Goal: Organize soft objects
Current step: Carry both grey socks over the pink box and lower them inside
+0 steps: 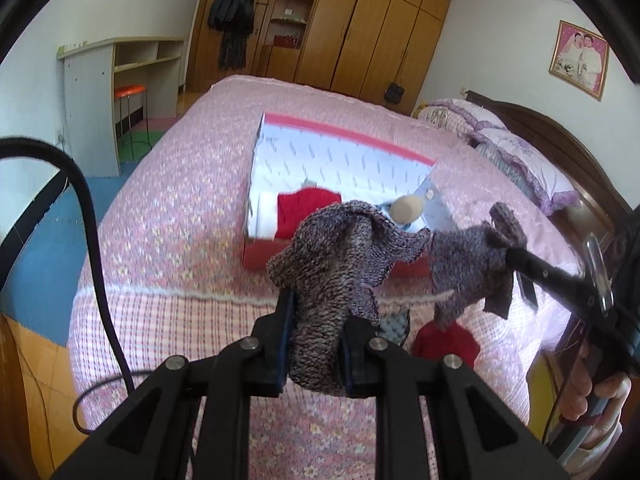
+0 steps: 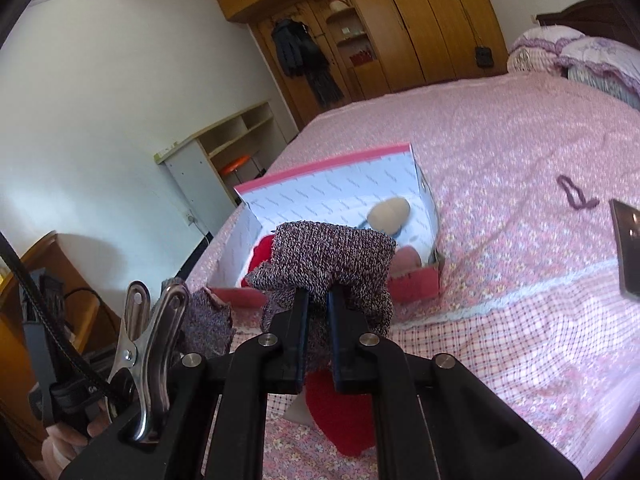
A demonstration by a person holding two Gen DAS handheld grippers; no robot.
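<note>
Both hand-held grippers — left, right — are clenched on the grey knit cloth; keep it taut and level, then fold it above the bed before the box.

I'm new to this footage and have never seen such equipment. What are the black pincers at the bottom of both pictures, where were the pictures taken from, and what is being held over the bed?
No robot here: a person holds a two-finger tool in each hand, each with a camera looking along its fingers. In the left camera's picture, the left tool pinches one end of a grey-purple knitted piece; the right tool enters from the right, gripping the other end. The right camera's picture shows the right tool shut on that knit. Behind, on the pink bedspread, stands an open red box holding a red knit. Another red knit lies on the bed below.
</note>
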